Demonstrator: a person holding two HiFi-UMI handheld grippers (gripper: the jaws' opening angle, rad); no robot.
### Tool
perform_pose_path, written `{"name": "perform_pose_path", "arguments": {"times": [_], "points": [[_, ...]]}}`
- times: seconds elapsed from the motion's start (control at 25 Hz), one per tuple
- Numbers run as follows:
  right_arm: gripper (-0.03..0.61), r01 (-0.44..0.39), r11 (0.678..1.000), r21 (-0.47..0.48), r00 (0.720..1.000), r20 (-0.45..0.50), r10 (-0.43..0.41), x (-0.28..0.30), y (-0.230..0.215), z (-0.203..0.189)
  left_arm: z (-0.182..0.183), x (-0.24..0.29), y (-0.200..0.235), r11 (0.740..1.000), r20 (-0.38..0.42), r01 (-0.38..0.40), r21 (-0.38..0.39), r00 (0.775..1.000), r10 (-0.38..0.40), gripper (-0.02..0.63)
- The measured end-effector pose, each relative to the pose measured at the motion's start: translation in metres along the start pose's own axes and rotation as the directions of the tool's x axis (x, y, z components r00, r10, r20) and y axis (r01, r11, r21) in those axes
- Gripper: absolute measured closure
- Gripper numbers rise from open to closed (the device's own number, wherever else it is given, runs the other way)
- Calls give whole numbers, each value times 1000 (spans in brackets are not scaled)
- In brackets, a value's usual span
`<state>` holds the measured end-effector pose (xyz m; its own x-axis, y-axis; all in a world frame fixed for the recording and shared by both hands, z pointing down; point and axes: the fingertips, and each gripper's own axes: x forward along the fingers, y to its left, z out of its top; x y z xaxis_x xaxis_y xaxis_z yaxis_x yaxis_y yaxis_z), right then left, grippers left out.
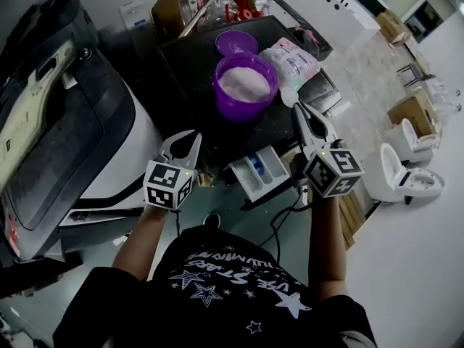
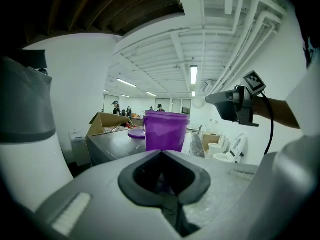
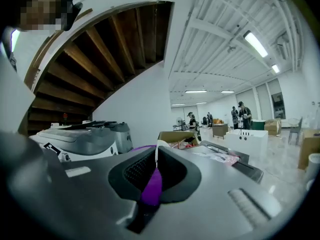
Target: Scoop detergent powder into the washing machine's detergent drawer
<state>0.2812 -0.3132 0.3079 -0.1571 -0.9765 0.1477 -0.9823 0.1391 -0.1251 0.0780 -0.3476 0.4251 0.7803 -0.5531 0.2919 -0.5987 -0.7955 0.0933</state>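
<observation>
In the head view, the purple bucket of detergent powder [image 1: 245,85] stood on the dark machine top, with the open detergent drawer [image 1: 257,171] at its 6 o'clock. The right gripper [image 1: 299,111] hung at the bucket's 4 o'clock, so scooping seemed not yet begun; next the scoop [image 1: 288,97] must dip into the powder. The left gripper [image 1: 181,142] waited at 7 o'clock.

In the left gripper view, its jaws were closed on nothing, and the bucket wall hid the powder.

In the right gripper view, the jaws pinched the scoop's purple handle. The scoop's bowl was hard to make out.

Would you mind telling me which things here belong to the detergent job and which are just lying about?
Job: tub of powder, scoop in the right gripper, open drawer.
Lying about: lid, plastic packet, cardboard box, toilets.
</observation>
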Motion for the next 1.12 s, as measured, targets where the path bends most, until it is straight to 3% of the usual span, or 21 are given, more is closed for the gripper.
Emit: {"name": "perform_pose_path", "arguments": {"times": [0.24, 0.48, 0.68, 0.88, 0.96, 1.12], "points": [[541, -157, 960, -233, 977, -179, 117, 53, 11, 9, 8, 8, 13, 999, 4, -36, -10, 999, 36, 613], [541, -327, 865, -380, 900, -403, 163, 94, 12, -8, 8, 7, 24, 995, 6, -97, -25, 995, 97, 613], [541, -475, 745, -468, 807, -569, 157, 116, 13, -22, 6, 2, 25, 990, 5, -134, -37, 991, 135, 613], [541, -635, 592, -496, 672, -733, 107, 124, 15, -46, 5, -4, 28, 987, 4, -156, -37, 988, 156, 613], [541, -673, 558, -485, 624, -778, 77, 125, 14, -54, 3, -5, 30, 986, 4, -162, -40, 987, 162, 613], [541, -704, 518, -485, 571, -821, 8, 129, 10, -63, 0, -6, 31, 985, 1, -169, -46, 986, 169, 613]]}}
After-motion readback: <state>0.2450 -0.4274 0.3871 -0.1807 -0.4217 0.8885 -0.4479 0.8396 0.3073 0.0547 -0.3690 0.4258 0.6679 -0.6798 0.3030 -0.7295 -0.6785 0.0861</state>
